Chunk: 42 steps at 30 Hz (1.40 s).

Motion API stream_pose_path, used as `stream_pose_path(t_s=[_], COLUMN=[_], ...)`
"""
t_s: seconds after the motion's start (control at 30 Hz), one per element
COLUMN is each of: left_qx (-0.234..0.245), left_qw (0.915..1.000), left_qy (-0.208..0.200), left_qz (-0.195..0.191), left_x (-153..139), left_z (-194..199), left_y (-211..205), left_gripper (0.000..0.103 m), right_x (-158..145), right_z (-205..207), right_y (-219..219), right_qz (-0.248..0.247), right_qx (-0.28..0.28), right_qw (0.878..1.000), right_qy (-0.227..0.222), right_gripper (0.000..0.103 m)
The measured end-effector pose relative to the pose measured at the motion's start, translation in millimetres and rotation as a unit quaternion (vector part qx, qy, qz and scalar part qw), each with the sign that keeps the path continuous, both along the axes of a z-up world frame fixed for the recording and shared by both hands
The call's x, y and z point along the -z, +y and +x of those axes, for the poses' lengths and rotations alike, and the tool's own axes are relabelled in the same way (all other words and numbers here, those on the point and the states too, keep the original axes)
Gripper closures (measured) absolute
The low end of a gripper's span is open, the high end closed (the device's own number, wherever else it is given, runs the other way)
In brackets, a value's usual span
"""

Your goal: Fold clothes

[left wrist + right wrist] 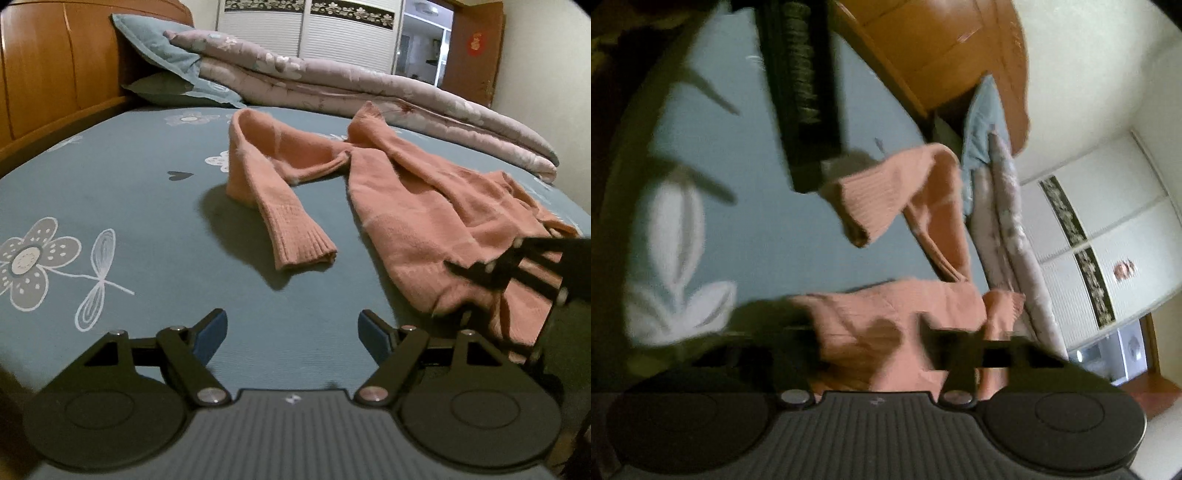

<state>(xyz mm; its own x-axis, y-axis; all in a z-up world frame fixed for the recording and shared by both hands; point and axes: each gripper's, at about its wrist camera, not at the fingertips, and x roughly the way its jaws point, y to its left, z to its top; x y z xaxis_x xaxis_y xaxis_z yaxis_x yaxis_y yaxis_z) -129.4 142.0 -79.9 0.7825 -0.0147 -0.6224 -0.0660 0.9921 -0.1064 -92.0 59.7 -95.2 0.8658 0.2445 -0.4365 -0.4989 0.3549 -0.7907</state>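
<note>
1. We see one salmon-pink knitted sweater (pixel 417 206) crumpled on the blue flower-printed bedsheet (pixel 129 177), toward two o'clock.
2. Our left gripper (pixel 291 334) gapes wide, empty.
3. Our right gripper (pixel 877 354) pinches the sweater's hem.
4. One folded quilt (pixel 332 85), two pillows (pixel 159 48) lie beyond.

The left wrist camera sits low over the bed (pixel 110 192), level, looking across the sheet toward the headboard (pixel 55 66) and wardrobe (pixel 306 33). The right wrist camera is rolled on its side, close against the pink sweater (pixel 886 325), its picture blurred. Both views share the sweater, the folded quilt (pixel 369 92), headboard and wardrobe.
</note>
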Motion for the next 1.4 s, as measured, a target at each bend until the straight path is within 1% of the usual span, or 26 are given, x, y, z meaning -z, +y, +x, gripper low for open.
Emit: stream_pose_path(t_s=[0.07,0.1,0.13,0.17,0.2,0.23,0.3,0.33,0.37,0.4,0.43,0.47,0.5,0.57,0.63,0.73,0.87,0.93,1.0,1.07,1.13,1.2,1.23,1.27,1.33,1.4], left_qx=[0.015,0.024,0.032,0.044,0.056,0.068,0.1,0.115,0.132,0.141,0.15,0.159,0.167,0.181,0.197,0.201,0.191,0.194,0.214,0.241,0.272,0.295,0.299,0.308,0.324,0.332], left_qw=[0.9999,0.9997,0.9995,0.999,0.9983,0.9975,0.9943,0.9921,0.9889,0.9856,0.9816,0.9769,0.9714,0.9596,0.9503,0.9437,0.9315,0.9229,0.9022,0.8729,0.8406,0.8194,0.8199,0.8211,0.8228,0.8224], left_qy=[-0.003,-0.003,-0.003,-0.004,-0.005,-0.006,-0.019,-0.025,-0.034,-0.042,-0.05,-0.056,-0.062,-0.077,-0.094,-0.105,-0.122,-0.143,-0.164,-0.177,-0.183,-0.188,-0.188,-0.178,-0.157,-0.148], left_qz=[0.0,0.003,0.007,0.01,0.014,0.018,0.034,0.042,0.06,0.083,0.107,0.132,0.156,0.201,0.222,0.241,0.285,0.3,0.337,0.385,0.431,0.454,0.451,0.447,0.439,0.438], left_x=[1.2,2.1,2.9,3.6,4.3,5.0,4.7,4.6,4.4,4.4,4.4,5.4,6.4,8.2,11.0,16.5,25.7,29.1,36.4,44.8,53.7,57.9,55.8,54.4,51.5,50.5], left_z=[1.6,3.4,5.3,8.4,11.5,14.7,22.2,26.0,30.9,34.9,39.0,43.9,48.8,58.0,67.9,85.8,98.6,94.0,86.7,81.9,80.3,78.1,77.7,78.1,78.9,76.7], left_y=[-3.1,-6.0,-9.8,-15.2,-20.6,-26.0,-41.6,-49.4,-59.1,-68.0,-76.8,-85.4,-94.0,-109.2,-118.7,-126.2,-129.9,-128.0,-128.9,-134.0,-136.5,-135.0,-133.4,-132.3,-130.3,-128.7], left_gripper=[0.025,0.025,0.025,0.025,0.025,0.025,0.025,0.025,0.025,0.025,0.025,0.025,0.025,0.025,0.025,0.025,0.024,0.024,0.024,0.024,0.024,0.025,0.033,0.057,0.088,0.094], right_x=[-20.4,-32.2,-44.2,-56.3,-64.7,-70.8,-71.9,-68.9,-66.0,-63.2,-61.0,-60.8,-62.0,-63.4,-68.4,-75.9,-80.9,-78.2,-74.8,-69.7,-63.1,-56.7,-54.1,-52.1,-49.0,-46.9], right_z=[13.2,20.5,28.7,37.4,47.9,59.4,81.7,88.9,95.8,101.1,102.0,102.8,104.0,100.6,99.7,100.9,98.8,100.4,100.6,102.2,103.4,104.2,104.5,104.5,104.2,104.1], right_y=[-15.9,-25.3,-39.5,-56.3,-73.1,-89.8,-126.2,-140.0,-153.3,-164.4,-171.7,-177.7,-182.1,-183.1,-183.1,-182.3,-181.7,-184.0,-188.2,-192.2,-196.0,-198.8,-199.9,-201.2,-204.0,-207.0], right_qz=[0.08,0.126,0.179,0.237,0.289,0.338,0.434,0.467,0.5,0.527,0.545,0.56,0.571,0.579,0.581,0.581,0.568,0.566,0.566,0.562,0.558,0.555,0.553,0.553,0.552,0.553], right_qx=[0.039,0.06,0.083,0.108,0.132,0.154,0.189,0.199,0.207,0.212,0.213,0.213,0.211,0.206,0.195,0.18,0.177,0.178,0.183,0.188,0.195,0.202,0.206,0.209,0.215,0.22], right_qw=[0.995,0.988,0.976,0.957,0.934,0.907,0.836,0.805,0.773,0.744,0.725,0.71,0.7,0.696,0.697,0.7,0.717,0.717,0.716,0.714,0.713,0.712,0.711,0.71,0.708,0.706], right_qy=[0.041,0.066,0.096,0.129,0.164,0.2,0.277,0.305,0.331,0.352,0.364,0.37,0.373,0.372,0.373,0.374,0.364,0.365,0.367,0.373,0.376,0.381,0.382,0.383,0.385,0.385], right_gripper=[0.088,0.088,0.088,0.089,0.089,0.089,0.089,0.09,0.091,0.091,0.092,0.092,0.092,0.092,0.093,0.093,0.092,0.091,0.089,0.089,0.089,0.089,0.089,0.089,0.089,0.089])
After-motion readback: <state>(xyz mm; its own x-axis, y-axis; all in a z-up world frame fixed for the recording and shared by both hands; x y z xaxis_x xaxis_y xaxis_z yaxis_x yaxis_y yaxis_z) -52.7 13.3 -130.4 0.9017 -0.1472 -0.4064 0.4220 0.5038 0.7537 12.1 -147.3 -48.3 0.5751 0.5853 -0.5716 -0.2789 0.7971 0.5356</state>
